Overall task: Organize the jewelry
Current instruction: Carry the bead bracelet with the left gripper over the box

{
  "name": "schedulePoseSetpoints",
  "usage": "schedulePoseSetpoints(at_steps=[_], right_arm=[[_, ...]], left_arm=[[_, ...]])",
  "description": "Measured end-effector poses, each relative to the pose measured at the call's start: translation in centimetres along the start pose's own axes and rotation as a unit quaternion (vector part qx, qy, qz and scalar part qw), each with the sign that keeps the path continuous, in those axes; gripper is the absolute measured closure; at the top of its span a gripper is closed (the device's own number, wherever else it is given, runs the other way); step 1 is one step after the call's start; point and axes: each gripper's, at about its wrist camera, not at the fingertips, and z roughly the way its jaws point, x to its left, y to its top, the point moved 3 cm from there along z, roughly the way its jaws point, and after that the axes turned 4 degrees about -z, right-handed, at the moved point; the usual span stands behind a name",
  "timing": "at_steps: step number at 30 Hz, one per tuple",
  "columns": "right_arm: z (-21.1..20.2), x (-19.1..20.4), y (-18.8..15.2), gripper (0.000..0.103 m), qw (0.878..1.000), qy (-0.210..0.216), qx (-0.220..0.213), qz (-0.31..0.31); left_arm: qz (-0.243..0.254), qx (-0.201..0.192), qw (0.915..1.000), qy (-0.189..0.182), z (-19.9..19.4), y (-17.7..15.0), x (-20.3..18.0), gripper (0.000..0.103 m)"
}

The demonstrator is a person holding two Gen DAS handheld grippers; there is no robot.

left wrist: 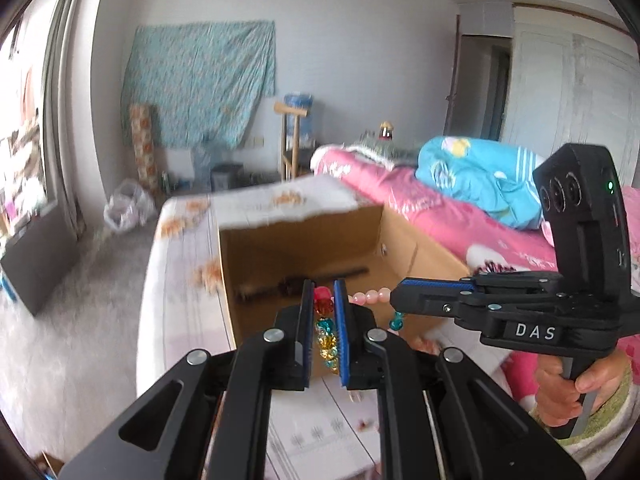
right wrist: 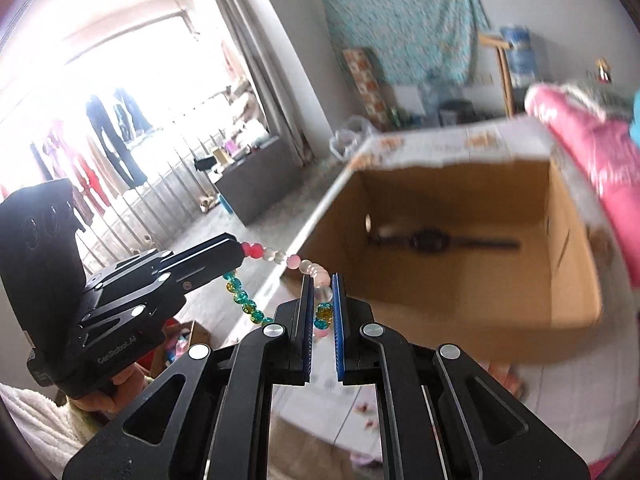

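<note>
Together, both grippers carry beaded jewelry just in front of an open cardboard box (right wrist: 460,248) that stands on a floral-print cloth (left wrist: 180,264) beside a pink bedspread (left wrist: 420,208). The left gripper (left wrist: 323,292) has its blue-padded fingers drawn nearly together on a cluster of red, teal and amber beads; the right gripper (right wrist: 321,286) is likewise narrowed onto pale pink and frosted beads, with teal and amber ones lower between its pads. A run of pink beads (right wrist: 280,258) bridges the gap between the two tools, so the strand of beads (left wrist: 368,296) hangs suspended near the box's front rim, not yet inside. Holding it at two points likely keeps the loops from tangling and lets them be lowered into the box under control. Whether this is one long strand or two separate pieces, pink and teal-amber, is hard to tell through the motion blur. The beads are round, glossy and translucent, the teal and amber ones speckled. A dark, slender item (right wrist: 436,242), possibly a watch or bracelet, lies on the box floor.
</note>
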Motion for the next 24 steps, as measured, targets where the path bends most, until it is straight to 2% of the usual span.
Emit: schedulePoseSetpoints(at_steps=[4, 7, 11, 16, 18, 20, 24], right_arm=[[1.0, -1.1, 2.8, 0.096, 1.0, -0.005, -0.001, -0.013], [4.0, -2.7, 4.2, 0.096, 0.999, -0.013, 0.029, -0.013], [8.8, -4.6, 4.3, 0.096, 0.996, -0.009, 0.09, 0.009], [13.0, -5.3, 3.1, 0.096, 0.989, -0.025, 0.144, 0.009], [14.0, -5.2, 3.0, 0.094, 0.987, -0.033, 0.155, 0.007], [14.0, -5.0, 3.1, 0.091, 0.988, -0.039, 0.152, 0.004], [13.9, -6.1, 4.0, 0.091, 0.991, -0.038, 0.129, 0.006]], left_arm=[[0.004, 0.013, 0.9999, -0.007, 2.6, 2.5, 0.8, 0.094], [0.006, 0.052, 0.9986, 0.002, 6.8, 3.1, 2.2, 0.094], [0.0, 0.123, 0.9922, 0.017, 12.4, 1.8, 4.1, 0.094], [-0.002, 0.177, 0.9835, 0.038, 16.0, -0.3, 5.6, 0.093], [0.0, 0.188, 0.9812, 0.043, 16.5, -1.0, 6.0, 0.093], [0.002, 0.188, 0.9809, 0.047, 16.7, -1.2, 6.0, 0.089], [-0.002, 0.173, 0.9835, 0.053, 16.1, -0.9, 6.3, 0.085]])
